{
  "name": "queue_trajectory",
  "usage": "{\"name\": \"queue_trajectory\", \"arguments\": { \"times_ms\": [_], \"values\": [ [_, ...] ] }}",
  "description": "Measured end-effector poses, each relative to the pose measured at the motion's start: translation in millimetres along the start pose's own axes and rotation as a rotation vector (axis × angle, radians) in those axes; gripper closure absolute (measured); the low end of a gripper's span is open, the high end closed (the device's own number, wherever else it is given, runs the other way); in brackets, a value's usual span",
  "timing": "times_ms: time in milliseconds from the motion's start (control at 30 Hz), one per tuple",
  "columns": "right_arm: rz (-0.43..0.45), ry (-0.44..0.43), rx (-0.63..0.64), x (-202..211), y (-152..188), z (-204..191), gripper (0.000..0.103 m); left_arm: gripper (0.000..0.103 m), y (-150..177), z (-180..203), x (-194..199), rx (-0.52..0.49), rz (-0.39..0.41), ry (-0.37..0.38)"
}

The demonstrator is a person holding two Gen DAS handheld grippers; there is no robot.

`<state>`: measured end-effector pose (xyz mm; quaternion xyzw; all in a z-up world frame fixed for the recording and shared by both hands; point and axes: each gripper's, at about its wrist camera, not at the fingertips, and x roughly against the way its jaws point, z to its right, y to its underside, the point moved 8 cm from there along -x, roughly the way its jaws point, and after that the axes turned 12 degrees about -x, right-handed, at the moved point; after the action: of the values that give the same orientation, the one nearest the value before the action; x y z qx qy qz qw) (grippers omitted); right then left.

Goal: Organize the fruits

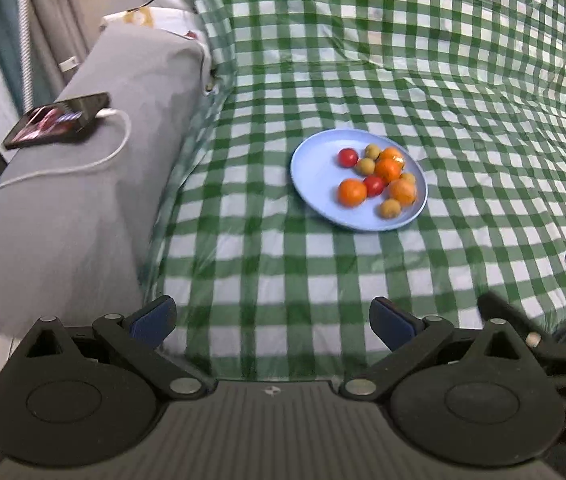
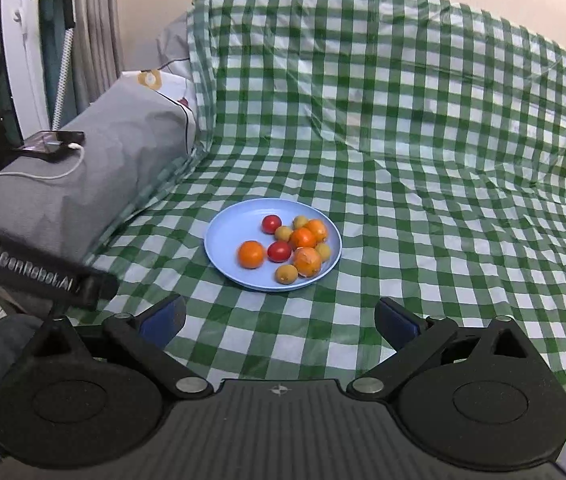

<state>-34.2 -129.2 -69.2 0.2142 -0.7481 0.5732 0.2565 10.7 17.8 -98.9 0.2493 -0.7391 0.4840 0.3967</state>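
Left wrist view: high, looking steeply down past its own left gripper [image 1: 273, 322] onto the checked cloth [image 1: 423, 80]; blue plate [image 1: 315, 176] mid-frame, well ahead of the fingertips.

Right wrist view: lower and flatter angle, past the right gripper [image 2: 279, 320]; plate [image 2: 227, 236] nearer, the cloth-draped backrest rising behind it.

Shared: plate, cloth, the grey armrest [image 1: 83, 200] left of the plate with the phone [image 1: 57, 120] on it. The left unit's body shows at the right view's left edge.

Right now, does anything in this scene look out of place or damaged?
One orange fruit at the near right of the blue plate looks partly peeled or torn-skinned. Otherwise the fruits sit mixed together on the plate; nothing has spilled.
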Motion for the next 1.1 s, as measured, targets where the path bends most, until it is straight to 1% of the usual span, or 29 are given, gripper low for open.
{"name": "queue_trajectory", "arguments": {
  "times_ms": [133,233,367,767,1100],
  "values": [
    [0.019,-0.005,0.01,14,1,-5,0.003,0.0,11,-3,12,-0.014,0.013,-0.026],
    [0.036,-0.008,0.018,22,2,-8,0.001,0.0,11,-3,20,-0.012,0.031,-0.037],
    [0.052,-0.005,0.031,32,4,-9,0.001,0.0,9,0,28,-0.02,0.05,-0.039],
    [0.074,0.012,0.038,42,7,-8,0.001,0.0,8,2,37,-0.026,0.076,-0.038],
    [0.083,0.027,0.037,44,6,-8,0.001,0.0,7,1,37,-0.025,0.078,-0.038]
  ]
}}
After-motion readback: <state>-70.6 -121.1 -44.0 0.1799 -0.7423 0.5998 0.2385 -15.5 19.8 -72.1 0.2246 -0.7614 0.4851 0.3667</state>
